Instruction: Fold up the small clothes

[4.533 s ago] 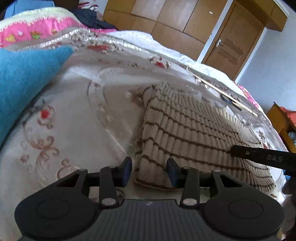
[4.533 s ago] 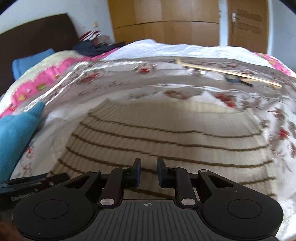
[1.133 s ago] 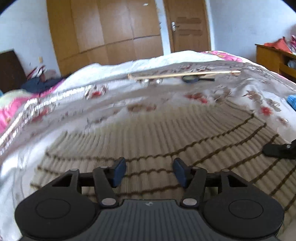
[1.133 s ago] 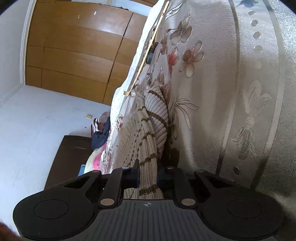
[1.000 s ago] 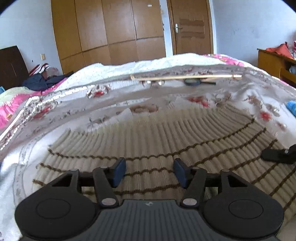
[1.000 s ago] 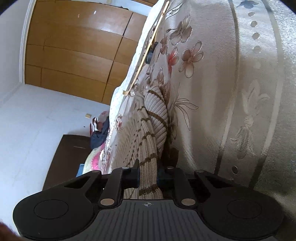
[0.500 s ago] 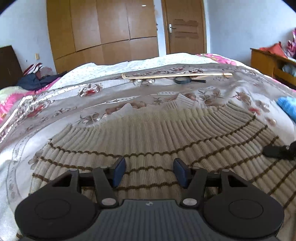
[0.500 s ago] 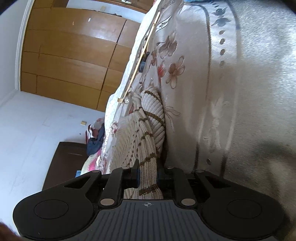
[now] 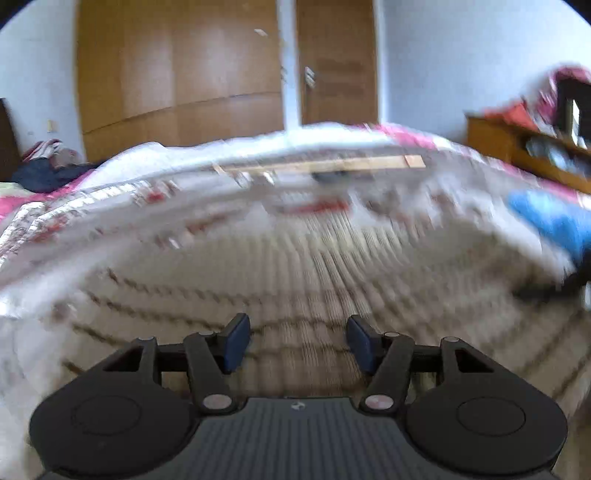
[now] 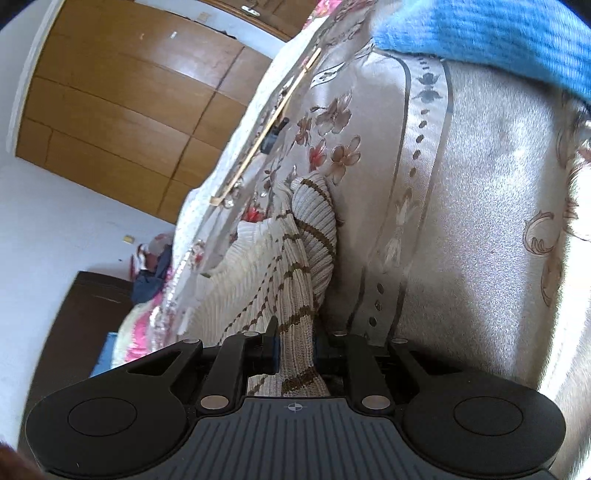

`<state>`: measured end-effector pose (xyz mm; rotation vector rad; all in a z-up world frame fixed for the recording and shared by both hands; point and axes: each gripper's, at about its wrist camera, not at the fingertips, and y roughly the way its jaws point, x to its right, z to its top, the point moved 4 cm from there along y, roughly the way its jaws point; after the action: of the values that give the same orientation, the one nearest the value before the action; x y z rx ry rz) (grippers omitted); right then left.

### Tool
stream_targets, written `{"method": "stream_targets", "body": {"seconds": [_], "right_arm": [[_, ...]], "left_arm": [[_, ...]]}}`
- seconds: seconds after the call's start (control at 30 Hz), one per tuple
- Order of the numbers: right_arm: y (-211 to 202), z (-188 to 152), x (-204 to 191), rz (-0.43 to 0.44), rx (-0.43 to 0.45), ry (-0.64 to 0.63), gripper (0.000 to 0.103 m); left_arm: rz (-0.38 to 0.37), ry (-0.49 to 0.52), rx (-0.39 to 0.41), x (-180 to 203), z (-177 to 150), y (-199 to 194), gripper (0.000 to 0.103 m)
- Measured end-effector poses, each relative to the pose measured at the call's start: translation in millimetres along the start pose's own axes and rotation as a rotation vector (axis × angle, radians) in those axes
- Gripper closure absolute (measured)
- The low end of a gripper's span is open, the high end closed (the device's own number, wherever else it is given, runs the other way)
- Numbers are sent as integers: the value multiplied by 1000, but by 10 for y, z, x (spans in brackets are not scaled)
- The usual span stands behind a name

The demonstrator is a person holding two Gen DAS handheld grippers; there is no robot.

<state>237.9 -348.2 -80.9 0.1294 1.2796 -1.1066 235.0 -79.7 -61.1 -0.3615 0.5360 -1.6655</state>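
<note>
My right claw [image 10: 295,350] pinches the edge of the striped sweater [image 10: 295,254] so I can fold it. My left claw [image 9: 297,341] is wide, holding nothing.

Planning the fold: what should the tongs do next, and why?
Probably bring the open left tongs down to pinch the striped knit sweater beneath them. The right tongs already clamp its edge; a second hold allows folding.

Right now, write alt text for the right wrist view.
The right tool is shut on the edge of a cream knit sweater with brown stripes, lying on a floral bedspread. A blue knit garment sits at the top right; wooden wardrobe doors stand behind.
</note>
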Motion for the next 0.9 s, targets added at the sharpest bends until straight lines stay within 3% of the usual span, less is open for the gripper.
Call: {"method": "stream_targets", "body": {"seconds": [0.07,0.23,0.33,0.4,0.7,0.9], "right_arm": [[-21,23,-126,-19,-2,-13,89],[-81,51,-641,-63,23,-109,89],[-38,53,-918,-90,22,-143,89],[44,22,-1145,-106,16,-175,89],[563,-353,-2146,-172,-48,-448,89],[1119,-890,-2536,-224,-141,-643,89]], "left_arm": [[7,26,26,31,-43,-7,35],[-25,-19,84,-157,23,-225,35],[-71,-4,22,-215,-125,-189,35],[-76,17,38,-204,-170,-218,35],[-163,-116,0,-723,-90,-683,35],[-191,-205,-154,-1070,-427,-739,35]]}}
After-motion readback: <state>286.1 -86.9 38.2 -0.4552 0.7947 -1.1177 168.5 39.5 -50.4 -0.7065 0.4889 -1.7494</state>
